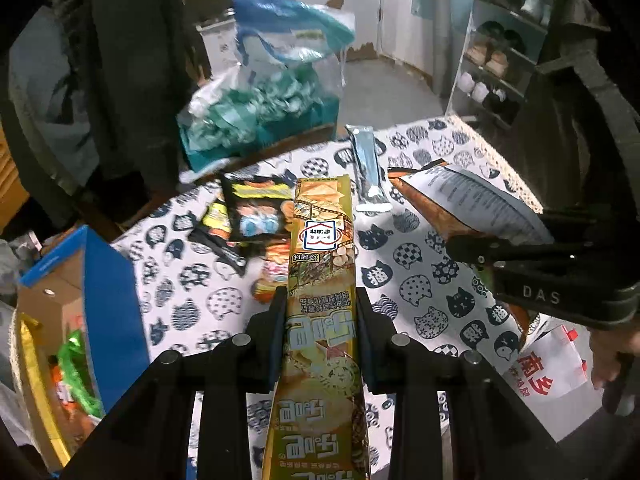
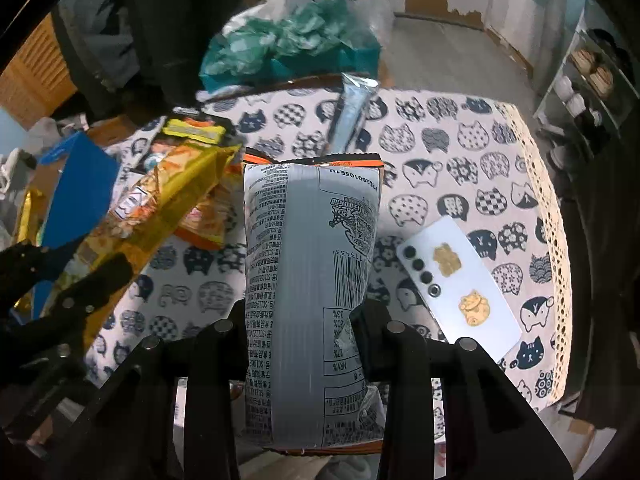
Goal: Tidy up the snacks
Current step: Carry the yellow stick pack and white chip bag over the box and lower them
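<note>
Both grippers are loaded, folks! The left gripper point(image 1: 320, 336) is clamped on a long yellow snack pack point(image 1: 322, 280), its fingers pinching it around mid-length, so the pack juts forward up the centre of the frame, held above the cat-print table point(image 1: 420, 264). The right gripper point(image 2: 300, 344) is closed on a grey-backed chip bag point(image 2: 310, 280), printed back facing the camera, jaws biting its lower half.

Both look light and crinkly. The bag is puffy and soft, so squeeze gently or the chips inside may crack; the film looks slick, so hold near a seam. The yellow pack seems stiffer and should carry flat.

Both grippers point forward, roughly level, side by side. The blue box point(image 1: 108, 300) at lower left already holds snacks and is probably the destination. More packets point(image 1: 256, 216) lie mid-table; a phone point(image 2: 460, 280) rests at right.
</note>
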{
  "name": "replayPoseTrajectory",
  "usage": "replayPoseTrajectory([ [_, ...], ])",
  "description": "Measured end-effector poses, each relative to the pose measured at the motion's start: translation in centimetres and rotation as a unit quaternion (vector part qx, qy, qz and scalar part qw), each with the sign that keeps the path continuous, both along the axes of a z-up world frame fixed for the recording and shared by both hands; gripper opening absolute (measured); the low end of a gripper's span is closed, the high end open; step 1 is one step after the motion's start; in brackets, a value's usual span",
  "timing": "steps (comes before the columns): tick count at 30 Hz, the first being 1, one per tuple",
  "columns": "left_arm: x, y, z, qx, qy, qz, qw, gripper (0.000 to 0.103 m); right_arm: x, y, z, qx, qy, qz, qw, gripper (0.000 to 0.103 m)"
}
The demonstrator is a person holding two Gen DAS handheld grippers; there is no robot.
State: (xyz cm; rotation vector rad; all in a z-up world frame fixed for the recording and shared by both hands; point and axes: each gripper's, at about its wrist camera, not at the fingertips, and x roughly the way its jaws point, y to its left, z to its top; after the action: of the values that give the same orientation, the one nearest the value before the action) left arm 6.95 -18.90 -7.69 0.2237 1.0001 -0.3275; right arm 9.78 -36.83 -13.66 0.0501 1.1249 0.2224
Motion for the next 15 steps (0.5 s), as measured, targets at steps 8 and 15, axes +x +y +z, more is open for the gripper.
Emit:
replayPoseTrajectory([
  [8, -1.2, 4.2, 2.9, -0.007, -0.030, 0.015, 0.9994, 0.031, -0.7, 2.7, 3.1, 0.006, -0.033, 0.022, 0.999, 0.034],
  [15, -2.2, 8.1, 4.0, -0.021, -0.049, 0.044, 0.9976, 0.031, -1.4, 5.2, 4.9, 0.007, -0.050, 0.048, 0.998, 0.034],
])
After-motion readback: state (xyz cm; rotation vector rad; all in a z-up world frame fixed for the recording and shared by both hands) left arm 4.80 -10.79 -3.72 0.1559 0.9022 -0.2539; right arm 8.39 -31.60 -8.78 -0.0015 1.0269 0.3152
